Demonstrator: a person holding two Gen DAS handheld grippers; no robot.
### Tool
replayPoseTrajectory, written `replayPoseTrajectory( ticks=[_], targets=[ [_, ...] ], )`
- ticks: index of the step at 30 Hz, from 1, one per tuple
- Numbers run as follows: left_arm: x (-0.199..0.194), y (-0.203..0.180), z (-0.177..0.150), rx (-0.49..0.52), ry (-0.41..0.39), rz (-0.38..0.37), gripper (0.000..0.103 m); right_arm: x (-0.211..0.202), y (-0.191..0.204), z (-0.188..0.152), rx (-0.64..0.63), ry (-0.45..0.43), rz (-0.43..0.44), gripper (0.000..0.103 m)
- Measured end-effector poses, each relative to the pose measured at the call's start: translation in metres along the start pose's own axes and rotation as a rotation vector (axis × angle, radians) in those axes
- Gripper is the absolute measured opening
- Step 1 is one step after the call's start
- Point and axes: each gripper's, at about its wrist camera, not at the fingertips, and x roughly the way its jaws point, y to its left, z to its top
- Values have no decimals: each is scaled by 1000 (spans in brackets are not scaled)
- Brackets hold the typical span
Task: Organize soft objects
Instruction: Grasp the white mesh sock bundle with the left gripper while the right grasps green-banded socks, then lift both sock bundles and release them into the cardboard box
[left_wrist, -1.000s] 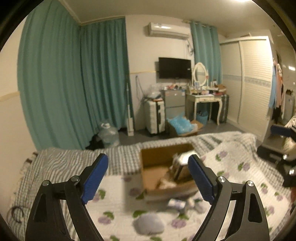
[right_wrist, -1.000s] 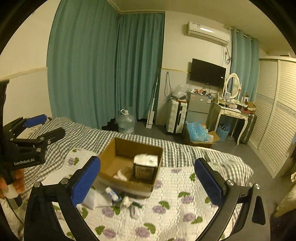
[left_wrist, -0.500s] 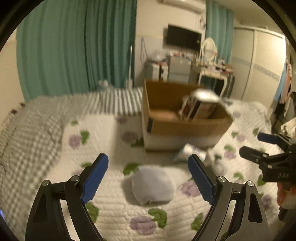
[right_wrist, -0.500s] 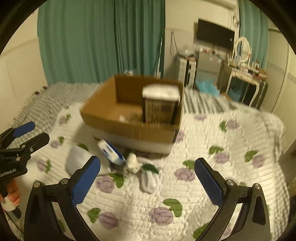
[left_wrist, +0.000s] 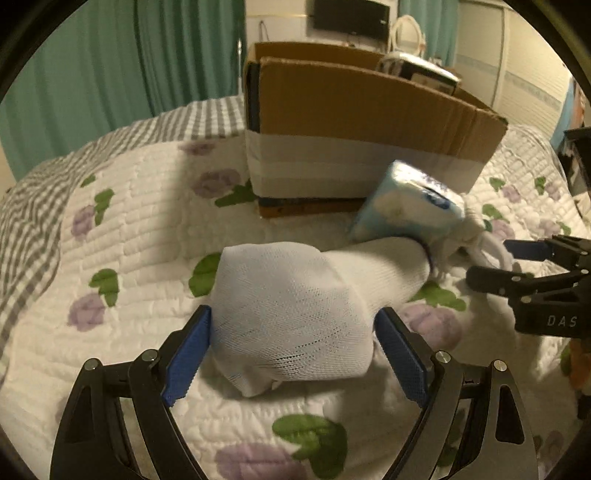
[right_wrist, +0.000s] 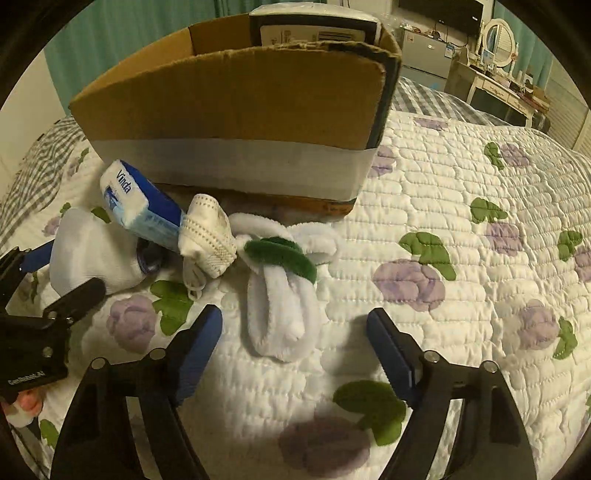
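Observation:
A rolled white mesh sock (left_wrist: 288, 295) lies on the floral quilt between the pads of my left gripper (left_wrist: 293, 317), which stands open around it, the pads at its sides without squeezing. My right gripper (right_wrist: 293, 315) is closing. The lower end of a fluffy white sock pair with a green cuff (right_wrist: 280, 295) lies between its pads, which do not touch it. A blue Vinda tissue pack (right_wrist: 140, 206) and a small white dotted sock (right_wrist: 207, 236) lie against the cardboard box (right_wrist: 236, 107).
The open cardboard box (left_wrist: 351, 110) stands just behind the objects and holds a tall black-and-white pack (right_wrist: 314, 26). The quilt (right_wrist: 461, 184) stretches away to the right. A grey checked blanket (left_wrist: 29, 221), teal curtains and a dressing table lie beyond.
Both grippers have dropped from a high room view close to the bed. The left now straddles the white sock. The right has narrowed its jaws over the fluffy sock.

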Motion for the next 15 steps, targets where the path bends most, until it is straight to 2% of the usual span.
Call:
replayPoseTrajectory(
  ticks=[3, 5, 7, 11, 15],
  targets=[
    [8, 5, -2, -29, 23, -22, 90, 3, -2, 3, 9, -3, -1, 57],
    [14, 10, -4, -59, 44, -49, 90, 1, -3, 4, 12, -11, -3, 36],
    [12, 12, -6, -69, 38, -66, 87, -3, -4, 5, 16, -23, -4, 32],
    [2, 7, -11, -45, 9, -76, 73, -18, -13, 1, 46, -62, 9, 29],
    [-12, 5, -19, -42, -7, -77, 68, -33, -20, -8, 77, -80, 26, 28]
  ],
)
